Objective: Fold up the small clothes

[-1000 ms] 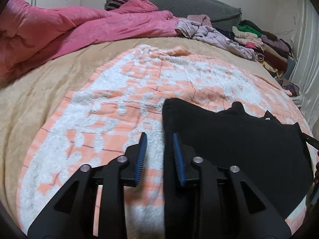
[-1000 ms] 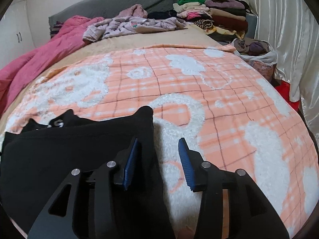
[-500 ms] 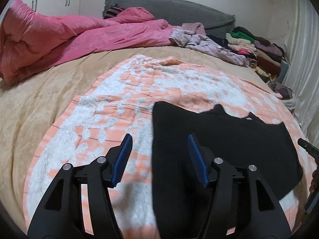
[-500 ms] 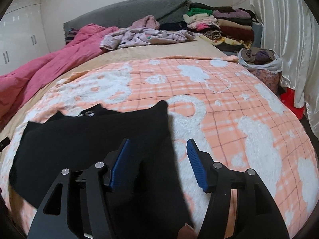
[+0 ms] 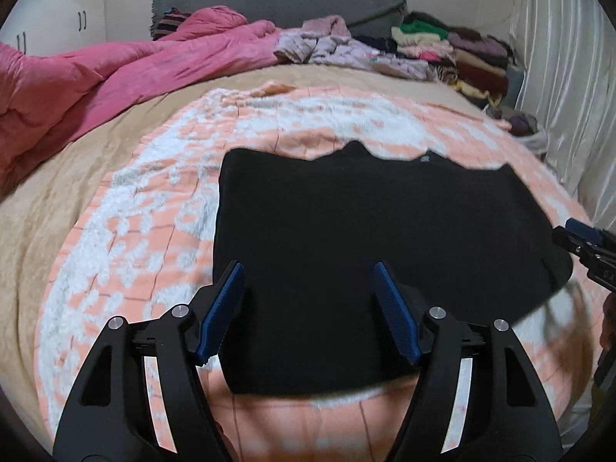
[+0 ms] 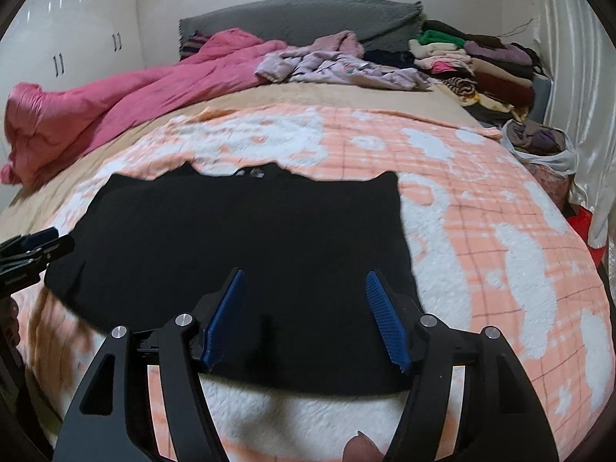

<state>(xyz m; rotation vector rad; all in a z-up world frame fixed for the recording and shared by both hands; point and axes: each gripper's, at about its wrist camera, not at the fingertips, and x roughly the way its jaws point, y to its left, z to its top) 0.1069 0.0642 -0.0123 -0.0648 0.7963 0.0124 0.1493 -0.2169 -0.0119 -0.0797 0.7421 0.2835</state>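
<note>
Black garment lies flat on the plaid blanket at frame centre, long axis left to right. Left hand-held gripper and right hand-held gripper, both spread and empty, hover over its near edge.

Both wrist views, apparently raised, face the same black garment.
</note>
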